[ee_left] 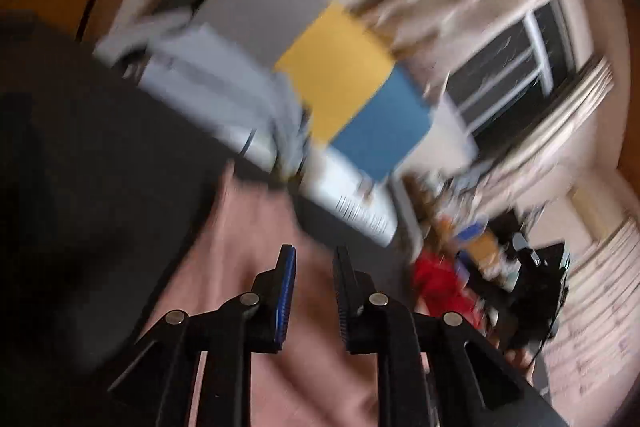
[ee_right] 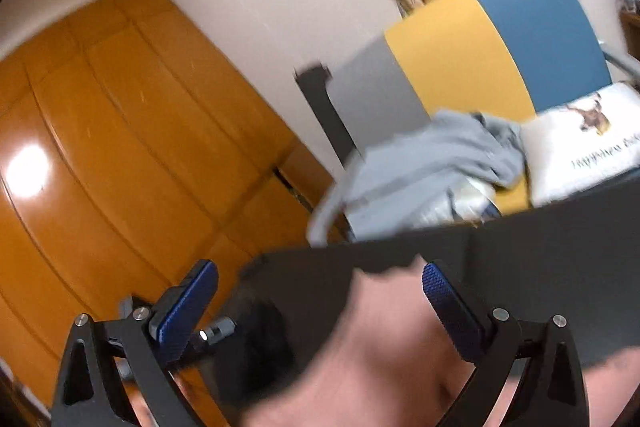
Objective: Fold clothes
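Both views motion-blurred. The pink cloth (ee_left: 256, 307) lies on a dark surface (ee_left: 100, 187), filling the 6 o'clock part of each view, under both tools.

Left gripper (ee_left: 314, 291): jaws a narrow gap apart, nothing between them; cloth is behind, below the tips. We cannot tell whether the tips touch it.

Right gripper (ee_right: 320, 291): jaws wide apart, empty; the cloth's upper edge (ee_right: 384, 275) sits between the fingers, toward the right one.

Elsewhere: grey garment (ee_right: 420, 167) and white pillow (ee_right: 580, 147) at 2 o'clock in the right view, against a grey-yellow-blue panel (ee_right: 460, 59).

Judgement: the cloth looks thin, soft and light. It should drape and bunch, not hold shape. We would pinch at an edge or corner, one tool per corner, and lift evenly, since a mid-panel pinch would likely gather wrinkles.
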Action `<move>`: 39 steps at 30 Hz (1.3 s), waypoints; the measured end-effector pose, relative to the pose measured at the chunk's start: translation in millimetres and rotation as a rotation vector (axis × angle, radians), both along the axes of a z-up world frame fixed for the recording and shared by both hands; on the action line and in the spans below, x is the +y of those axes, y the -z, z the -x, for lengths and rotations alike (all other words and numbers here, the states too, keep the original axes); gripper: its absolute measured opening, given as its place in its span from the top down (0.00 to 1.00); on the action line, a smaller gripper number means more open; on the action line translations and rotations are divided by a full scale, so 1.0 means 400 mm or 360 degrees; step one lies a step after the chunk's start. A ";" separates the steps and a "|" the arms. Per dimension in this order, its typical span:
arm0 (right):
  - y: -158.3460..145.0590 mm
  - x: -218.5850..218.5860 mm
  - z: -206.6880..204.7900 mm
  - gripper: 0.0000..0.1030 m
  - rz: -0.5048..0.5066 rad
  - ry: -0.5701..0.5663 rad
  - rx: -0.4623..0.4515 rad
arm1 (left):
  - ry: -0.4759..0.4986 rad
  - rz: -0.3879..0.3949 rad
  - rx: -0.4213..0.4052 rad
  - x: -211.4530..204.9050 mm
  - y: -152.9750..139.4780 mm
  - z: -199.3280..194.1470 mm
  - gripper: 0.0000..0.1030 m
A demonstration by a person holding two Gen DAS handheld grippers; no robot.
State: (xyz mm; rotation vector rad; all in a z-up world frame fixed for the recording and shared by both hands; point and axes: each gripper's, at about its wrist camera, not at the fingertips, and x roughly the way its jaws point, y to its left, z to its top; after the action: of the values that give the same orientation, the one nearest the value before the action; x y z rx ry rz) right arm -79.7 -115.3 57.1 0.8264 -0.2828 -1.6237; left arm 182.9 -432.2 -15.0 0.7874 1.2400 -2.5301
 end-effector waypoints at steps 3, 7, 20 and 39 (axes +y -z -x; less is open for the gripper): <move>0.160 0.042 -0.019 0.00 -0.0240 -0.0134 -0.0049 | 0.0104 0.0074 -0.0203 0.090 0.107 -0.003 0.83; 0.253 -0.017 -0.028 0.00 -0.0403 -0.0147 0.0097 | 0.0137 0.0194 -0.0404 0.182 0.204 -0.018 0.83; 0.478 -0.102 0.152 0.00 -0.0941 0.0066 0.0393 | 0.0279 0.0284 -0.0417 0.008 0.309 0.200 0.94; 0.441 0.254 0.448 0.00 -0.1270 0.0819 0.0323 | 0.0471 0.0403 -0.0330 -0.073 0.181 0.507 0.80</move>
State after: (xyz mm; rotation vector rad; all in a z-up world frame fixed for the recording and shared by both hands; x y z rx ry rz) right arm -259.0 -13.9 -119.4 1.2311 0.3609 -2.3361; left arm -19.8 -461.6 -87.4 1.2077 0.7674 -2.6707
